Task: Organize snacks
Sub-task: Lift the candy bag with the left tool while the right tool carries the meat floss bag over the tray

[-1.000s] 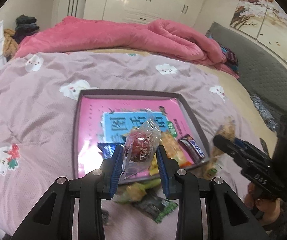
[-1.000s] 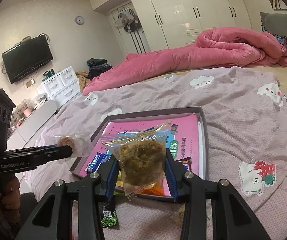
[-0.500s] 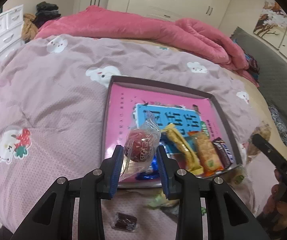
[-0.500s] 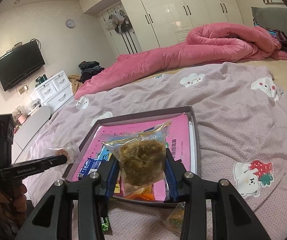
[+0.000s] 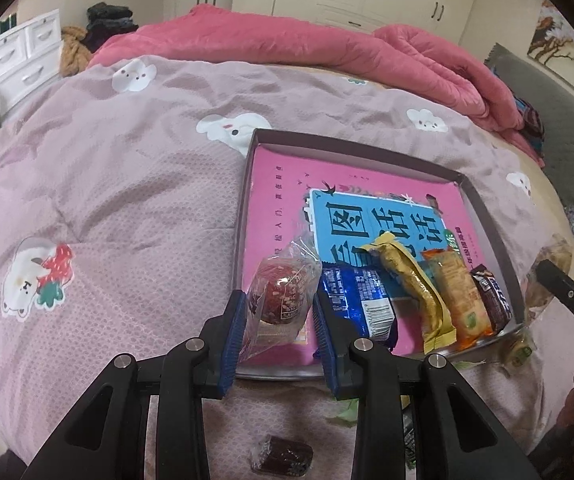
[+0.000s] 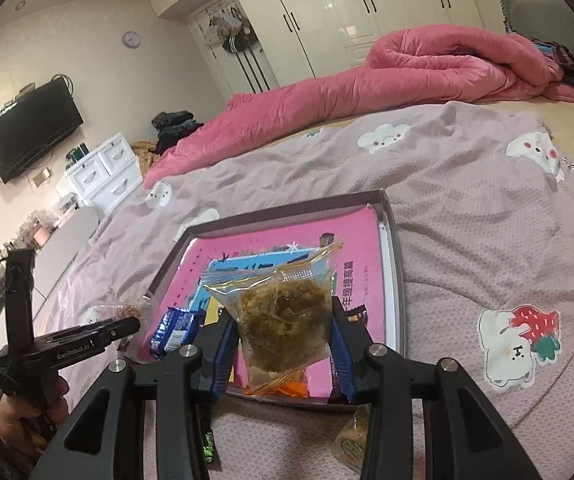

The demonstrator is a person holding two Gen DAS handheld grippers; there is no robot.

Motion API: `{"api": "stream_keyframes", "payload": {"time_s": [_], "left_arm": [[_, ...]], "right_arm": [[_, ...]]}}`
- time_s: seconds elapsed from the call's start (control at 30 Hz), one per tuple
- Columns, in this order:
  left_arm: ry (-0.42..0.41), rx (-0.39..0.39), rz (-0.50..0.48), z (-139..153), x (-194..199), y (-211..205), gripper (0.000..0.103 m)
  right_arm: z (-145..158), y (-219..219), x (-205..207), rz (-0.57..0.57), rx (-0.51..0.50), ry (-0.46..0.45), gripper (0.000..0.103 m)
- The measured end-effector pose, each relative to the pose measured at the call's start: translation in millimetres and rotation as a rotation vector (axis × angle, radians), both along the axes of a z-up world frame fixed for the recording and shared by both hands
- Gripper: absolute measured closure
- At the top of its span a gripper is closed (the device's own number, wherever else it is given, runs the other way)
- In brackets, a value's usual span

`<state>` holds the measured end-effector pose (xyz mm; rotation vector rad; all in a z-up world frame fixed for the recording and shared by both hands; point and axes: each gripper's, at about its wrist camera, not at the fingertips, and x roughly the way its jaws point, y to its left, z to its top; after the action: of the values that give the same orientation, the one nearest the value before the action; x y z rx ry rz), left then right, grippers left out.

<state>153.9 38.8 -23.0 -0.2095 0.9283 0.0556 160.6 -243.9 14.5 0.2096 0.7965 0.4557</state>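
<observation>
A bed [image 5: 119, 184] under a mauve cloud-print cover carries a grey-rimmed tray [image 5: 487, 216] with a pink and blue base at about 12 o'clock from both grippers, and along its near edge lie a blue packet [image 5: 361, 296], a gold bar [image 5: 415, 280], an orange pack [image 5: 461, 292] and a dark bar [image 5: 493, 294]. The right gripper [image 6: 285, 330] is clamped on a clear bag of brown floss cake [image 6: 287, 312] held over the tray's near edge. The left gripper [image 5: 277, 312] pinches a clear-wrapped red snack ball [image 5: 281, 294] above the tray's near-left corner, with a small dark sweet [image 5: 281, 458] on the cover at 6 o'clock.
</observation>
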Motion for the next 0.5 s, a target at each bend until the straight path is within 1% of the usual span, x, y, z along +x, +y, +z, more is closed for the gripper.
{"api": "stream_keyframes", "payload": {"time_s": [0.5], "left_arm": [[0.024, 0.0, -0.037, -10.4, 5.1, -9.8, 0.068]], "right_arm": [[-16.5, 9.1, 7.9, 0.026, -0.018, 0.067, 0.061]]}}
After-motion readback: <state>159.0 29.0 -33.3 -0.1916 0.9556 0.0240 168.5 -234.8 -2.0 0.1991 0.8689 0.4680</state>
